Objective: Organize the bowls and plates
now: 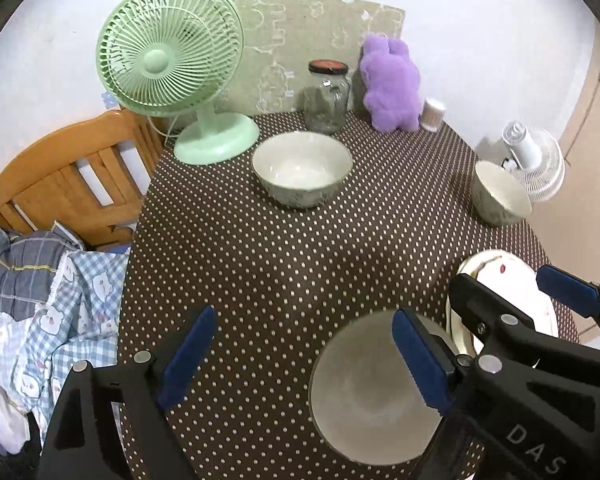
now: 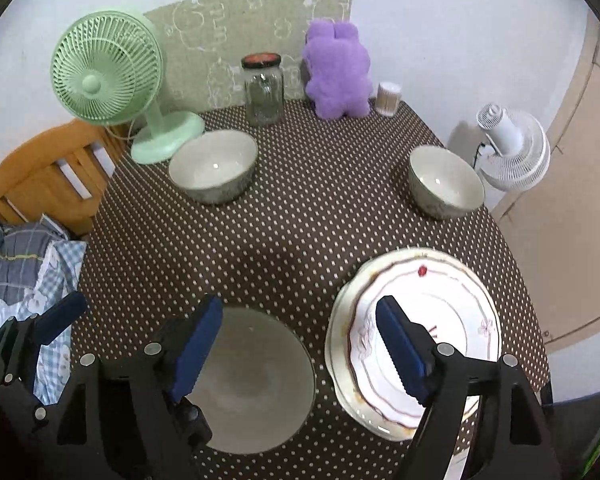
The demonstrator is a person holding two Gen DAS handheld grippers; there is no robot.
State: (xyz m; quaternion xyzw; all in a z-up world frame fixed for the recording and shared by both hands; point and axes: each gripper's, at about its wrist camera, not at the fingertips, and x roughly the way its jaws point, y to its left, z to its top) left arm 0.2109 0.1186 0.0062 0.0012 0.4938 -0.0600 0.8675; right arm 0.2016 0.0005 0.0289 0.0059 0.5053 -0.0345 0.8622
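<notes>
A green fan (image 2: 104, 72), glass jar (image 2: 263, 92) and purple plush toy (image 2: 337, 74) line the polka-dot tablecloth (image 2: 300, 208). A white fan (image 2: 514, 148) stands at right

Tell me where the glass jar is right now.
In the right wrist view the glass jar stands upright at the table's far edge, between the green fan and the purple plush toy.

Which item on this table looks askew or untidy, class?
The patterned plate sits off-centre on the cream plate beneath, overhanging toward the table's right edge. Both bowls stand upright; nothing is spilled.
</notes>
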